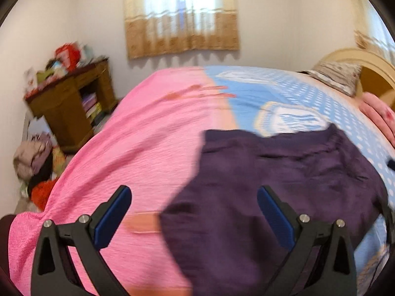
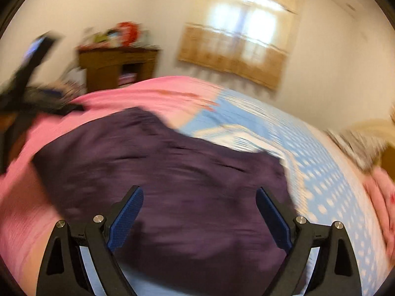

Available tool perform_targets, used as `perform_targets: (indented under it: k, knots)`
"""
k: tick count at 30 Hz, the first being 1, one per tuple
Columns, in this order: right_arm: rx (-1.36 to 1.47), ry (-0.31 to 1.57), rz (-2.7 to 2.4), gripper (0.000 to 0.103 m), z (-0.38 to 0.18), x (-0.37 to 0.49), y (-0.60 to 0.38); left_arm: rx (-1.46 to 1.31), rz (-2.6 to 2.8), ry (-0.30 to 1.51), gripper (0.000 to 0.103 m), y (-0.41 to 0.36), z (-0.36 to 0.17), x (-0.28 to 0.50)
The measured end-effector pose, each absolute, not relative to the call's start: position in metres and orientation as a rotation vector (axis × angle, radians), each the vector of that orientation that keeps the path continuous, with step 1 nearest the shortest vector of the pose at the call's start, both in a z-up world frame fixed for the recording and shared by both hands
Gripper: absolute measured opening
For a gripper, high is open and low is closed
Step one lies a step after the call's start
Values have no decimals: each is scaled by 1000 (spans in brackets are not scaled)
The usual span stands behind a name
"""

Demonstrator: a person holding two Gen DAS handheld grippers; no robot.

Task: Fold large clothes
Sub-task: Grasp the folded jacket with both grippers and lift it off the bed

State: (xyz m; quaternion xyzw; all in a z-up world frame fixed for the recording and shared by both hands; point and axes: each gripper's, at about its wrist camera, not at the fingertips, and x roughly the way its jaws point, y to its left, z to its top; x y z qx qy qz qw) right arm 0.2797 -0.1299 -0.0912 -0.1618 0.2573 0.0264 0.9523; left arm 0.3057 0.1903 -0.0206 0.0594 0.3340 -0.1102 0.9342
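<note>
Purple garment (image 1: 284, 172) spread flat on the bed (image 1: 308, 98)

We hold both grippers, left (image 1: 193, 194) and right (image 2: 199, 196), above its soft crumpled cloth, blue-padded fingers (image 1: 116, 214) wide apart, empty.

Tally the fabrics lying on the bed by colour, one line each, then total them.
Purple: 1, the purple garment
Bright pink: 1, the pink sheet
Blue patterned: 1, the blue bedcover
Pale pink: 1, the folded pink cloth
Grey striped: 1, the pillow
Total: 5
</note>
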Motion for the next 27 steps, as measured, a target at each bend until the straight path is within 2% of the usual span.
perform_targets:
  k: [5,10,18,19,20,21,22,23,25,26,27]
  knots:
    - [-503,509,226,92,-116,269,-48,-113,-356,844,103,226,-53,354]
    - [-658,474,332,92,-138,254,3,-206,-450,903,103,223,-74,391]
    - [-775,424,345,92,-156,269,37,-367,-667,1160,99,202,-117,427]
    - [-781,424,348,92,-157,272,37,-350,-669,1144,95,201,-116,426]
    - [-798,422,346,87,-162,277,41,-343,-685,1122,83,200,-115,424]
    - [-804,431,352,59,-165,278,43,-354,-724,1130,76,198,-118,424]
    - [-779,487,400,48,-169,284,42,-369,-744,1139,57,195,-119,423]
    - [-762,505,403,46,-169,286,45,-384,-765,1128,38,195,-119,421]
    - [-739,507,413,29,-164,281,43,-358,-773,1098,28,198,-112,409]
    - [-725,508,418,26,-161,279,42,-349,-776,1092,21,197,-108,406]
    - [-696,512,432,21,-153,272,38,-339,-780,1083,19,198,-102,402]
